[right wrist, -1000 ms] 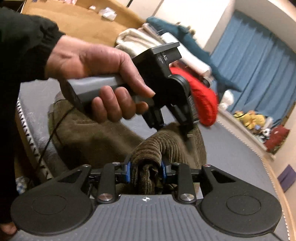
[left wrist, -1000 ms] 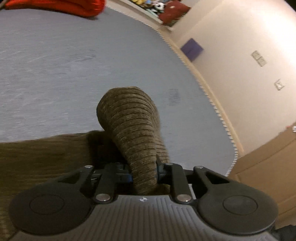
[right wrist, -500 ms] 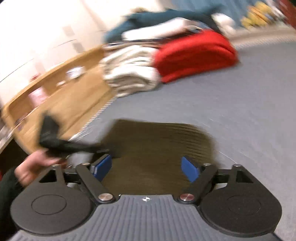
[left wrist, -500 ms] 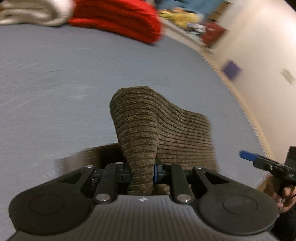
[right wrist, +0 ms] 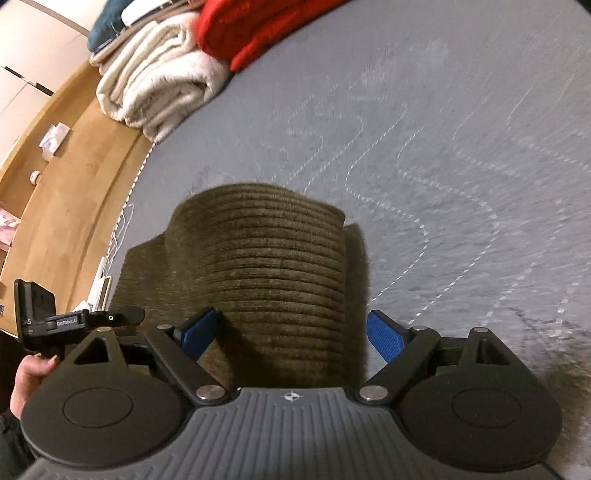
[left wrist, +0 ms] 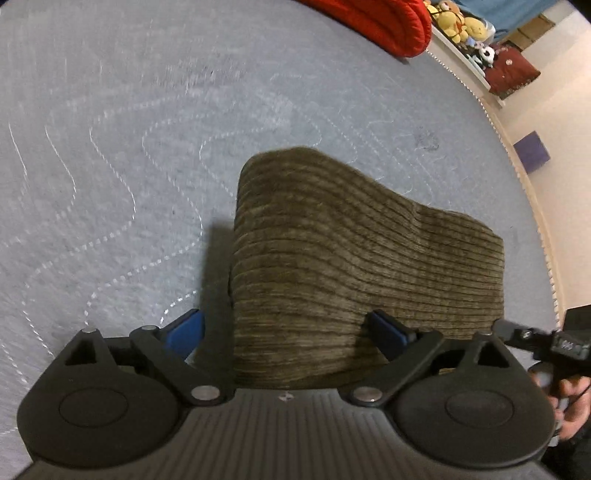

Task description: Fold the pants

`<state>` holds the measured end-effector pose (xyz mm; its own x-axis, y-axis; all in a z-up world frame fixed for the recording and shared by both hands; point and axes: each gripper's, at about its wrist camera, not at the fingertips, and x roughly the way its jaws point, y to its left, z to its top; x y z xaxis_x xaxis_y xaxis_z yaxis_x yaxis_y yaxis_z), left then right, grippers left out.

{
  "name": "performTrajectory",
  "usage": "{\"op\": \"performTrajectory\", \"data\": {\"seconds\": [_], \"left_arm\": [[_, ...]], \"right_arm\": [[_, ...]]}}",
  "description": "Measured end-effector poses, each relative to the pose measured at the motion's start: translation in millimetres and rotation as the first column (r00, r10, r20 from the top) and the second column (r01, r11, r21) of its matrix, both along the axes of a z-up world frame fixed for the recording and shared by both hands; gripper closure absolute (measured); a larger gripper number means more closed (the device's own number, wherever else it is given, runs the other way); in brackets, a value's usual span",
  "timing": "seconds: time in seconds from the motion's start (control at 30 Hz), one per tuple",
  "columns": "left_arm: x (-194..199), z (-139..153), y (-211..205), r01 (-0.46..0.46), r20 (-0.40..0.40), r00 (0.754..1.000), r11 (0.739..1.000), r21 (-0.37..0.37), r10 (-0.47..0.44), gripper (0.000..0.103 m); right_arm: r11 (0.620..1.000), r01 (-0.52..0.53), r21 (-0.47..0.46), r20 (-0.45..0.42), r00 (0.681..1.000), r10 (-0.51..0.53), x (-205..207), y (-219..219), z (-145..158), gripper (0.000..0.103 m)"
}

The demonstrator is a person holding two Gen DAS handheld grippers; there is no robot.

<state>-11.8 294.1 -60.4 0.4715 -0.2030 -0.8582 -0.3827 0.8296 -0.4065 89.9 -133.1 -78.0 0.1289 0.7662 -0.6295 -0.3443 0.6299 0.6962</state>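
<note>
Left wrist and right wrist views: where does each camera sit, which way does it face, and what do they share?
Left wrist: on the left gripper, looking along open blue-padded fingers at the folded brown corduroy pants on the grey quilted mattress; the other gripper shows at the right edge.
Right wrist: on the right gripper, open, facing the same pants, cream folded blankets beyond; a hand shows lower left.
Shared: pants, mattress, red bedding.

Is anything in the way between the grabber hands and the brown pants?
Nothing visible is. The brown pants lie folded on the grey mattress, right in front of the open left gripper and open right gripper.
</note>
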Motion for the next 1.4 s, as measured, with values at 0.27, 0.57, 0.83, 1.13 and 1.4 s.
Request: {"op": "performTrajectory", "data": {"seconds": [0.27,0.57,0.83,1.13,1.4], "left_arm": [[4.3,-22.0,0.6,0.009,0.035,0.999,0.995,-0.104,-0.005,0.023],[33.5,21.1,-55.6,0.142,0.245,0.962,0.987,-0.075,-0.120,0.053],[101.2,34.3,-116.1,0.166,0.395,0.903,0.985,0.038,-0.168,0.042],[93.1,49.9,-144.3,0.096,0.365,0.901,0.928,0.360,-0.235,0.045],[88.3,-12.1,-189.4,0.439,0.022,0.859,0.759,0.480,-0.511,0.066]], "right_arm": [[0.999,0.025,0.037,-0.028,0.999,-0.023,-2.9,10.0,-13.7,0.056],[0.992,0.094,0.088,0.158,0.982,-0.107,-10.0,-32.4,46.1,0.065],[0.978,0.181,0.099,0.388,0.898,-0.206,44.3,-101.4,86.0,0.063],[0.895,0.439,-0.074,0.348,0.853,-0.390,94.8,-126.8,46.0,0.051],[0.956,0.016,-0.293,0.392,0.914,0.105,55.9,-84.3,30.8,0.065]]}}
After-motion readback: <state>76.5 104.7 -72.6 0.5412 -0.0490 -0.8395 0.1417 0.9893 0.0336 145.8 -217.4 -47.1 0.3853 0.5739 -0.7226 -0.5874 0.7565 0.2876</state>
